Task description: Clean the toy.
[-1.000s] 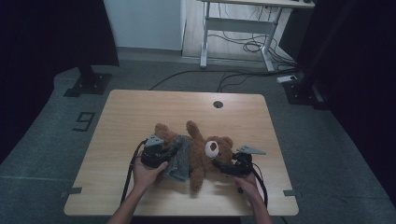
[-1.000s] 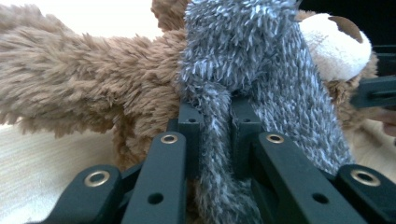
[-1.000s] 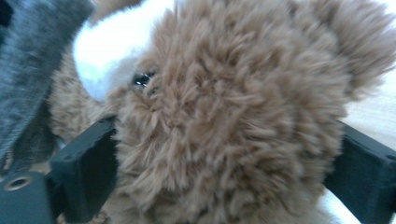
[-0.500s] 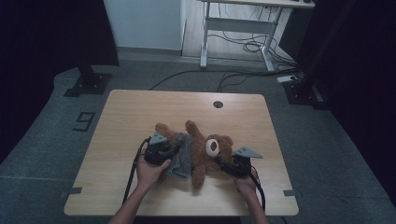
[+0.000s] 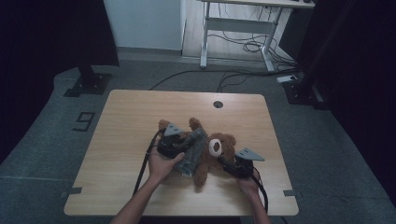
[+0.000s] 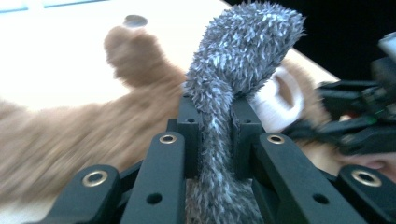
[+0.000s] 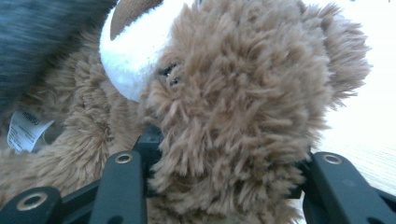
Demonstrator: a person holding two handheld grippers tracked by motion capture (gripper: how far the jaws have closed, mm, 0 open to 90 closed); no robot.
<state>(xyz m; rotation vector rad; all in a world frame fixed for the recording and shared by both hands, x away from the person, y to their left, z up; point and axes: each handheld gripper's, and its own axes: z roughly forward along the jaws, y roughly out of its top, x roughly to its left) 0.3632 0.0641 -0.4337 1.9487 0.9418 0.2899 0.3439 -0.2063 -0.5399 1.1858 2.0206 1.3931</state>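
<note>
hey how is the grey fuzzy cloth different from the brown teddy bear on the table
The grey cloth is thin and limp; the teddy bear is thick and stuffed. The cloth is one spiky grey colour; the bear is brown with a white muzzle. The left gripper pinches a narrow fold of cloth, lifted off the bear; the right gripper, whose jaws have just been closing, clamps the bear's bulky head, which lies on the table. Both are furry and gripped.

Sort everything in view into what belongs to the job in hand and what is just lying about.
In the job:
- teddy bear, head clamped in the right tongs
- grey furry garment, pinched in the left tongs

Lying about:
- table's cable hole
- floor cables
- desk frame behind
</note>
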